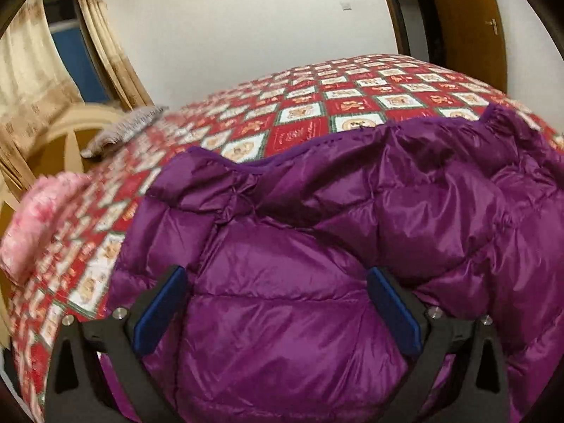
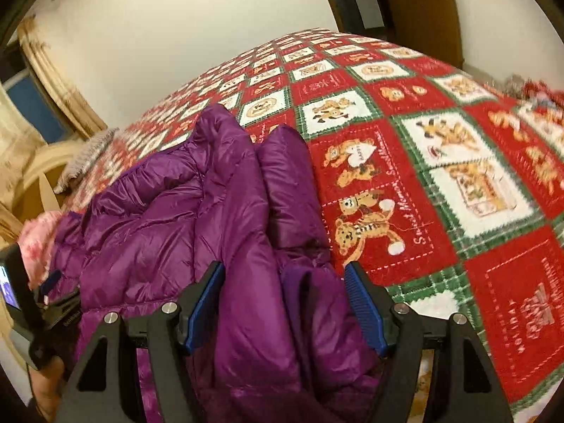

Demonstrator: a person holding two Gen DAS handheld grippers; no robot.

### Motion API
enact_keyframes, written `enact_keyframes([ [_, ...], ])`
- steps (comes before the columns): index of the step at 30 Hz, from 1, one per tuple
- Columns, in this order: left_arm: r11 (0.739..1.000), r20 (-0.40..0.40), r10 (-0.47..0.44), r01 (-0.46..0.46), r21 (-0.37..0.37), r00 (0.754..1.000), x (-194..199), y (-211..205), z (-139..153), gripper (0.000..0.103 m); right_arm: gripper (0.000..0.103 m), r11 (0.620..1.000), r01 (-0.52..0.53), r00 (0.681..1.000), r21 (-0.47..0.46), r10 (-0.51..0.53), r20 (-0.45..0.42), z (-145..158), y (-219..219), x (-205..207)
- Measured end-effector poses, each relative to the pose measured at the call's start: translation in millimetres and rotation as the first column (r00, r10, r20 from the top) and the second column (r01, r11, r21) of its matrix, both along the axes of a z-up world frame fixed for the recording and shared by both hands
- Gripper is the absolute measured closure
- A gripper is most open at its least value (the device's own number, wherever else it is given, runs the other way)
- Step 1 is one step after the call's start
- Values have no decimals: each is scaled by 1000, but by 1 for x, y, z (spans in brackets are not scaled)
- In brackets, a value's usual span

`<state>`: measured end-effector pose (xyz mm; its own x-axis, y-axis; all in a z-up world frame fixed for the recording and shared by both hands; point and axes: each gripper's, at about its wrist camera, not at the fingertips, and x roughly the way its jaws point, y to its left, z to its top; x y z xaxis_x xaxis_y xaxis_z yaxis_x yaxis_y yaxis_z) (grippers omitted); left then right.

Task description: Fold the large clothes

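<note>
A shiny purple puffer jacket (image 1: 317,218) lies on the bed with the red, white and green patchwork cover (image 1: 317,95). My left gripper (image 1: 275,275) stands wide open, its blue pads on either side of a bulging part of the jacket's near left edge. In the right wrist view the same jacket (image 2: 183,218) runs away to the left. My right gripper (image 2: 283,271) is open too, its blue pads straddling a bunched fold at the jacket's near right edge. The left gripper (image 2: 46,292) shows at the left edge of the right wrist view.
A pink fluffy cloth (image 1: 38,218) and a grey woven cloth (image 1: 123,127) lie at the bed's left side by a cream headboard (image 1: 70,130). Curtains (image 1: 31,70) hang behind. A wooden door (image 1: 465,24) stands beyond the bed. Bare cover (image 2: 440,176) lies right of the jacket.
</note>
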<state>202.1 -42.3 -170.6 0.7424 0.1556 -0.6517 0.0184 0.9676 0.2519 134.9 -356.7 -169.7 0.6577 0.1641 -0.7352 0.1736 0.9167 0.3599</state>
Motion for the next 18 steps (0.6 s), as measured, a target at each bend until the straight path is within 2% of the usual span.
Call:
enact_keyframes([
  [1,999,-23,-2,1,-32,1000,0,6,2,0,34,1000,-14,1000,5,14,-1,0,2,0],
  [4,989,-68,28,-37,-144,997,-7,30,11,0,50,997,-74,997,33,74,-6,1,8,-1],
  [8,975,-58,76,-87,-204,995,-24,61,23,0,75,993,-98,995,69,97,15,9,8,-6],
  [11,967,-46,125,-132,-219,991,-31,90,35,0,83,993,-114,991,5,114,68,35,22,-11],
  [13,963,-44,147,-153,-223,988,-28,102,41,0,84,989,-135,984,-52,140,111,55,39,-14],
  [18,945,-29,214,-215,-247,976,-25,140,58,0,86,953,-230,941,-196,269,204,111,111,-10],
])
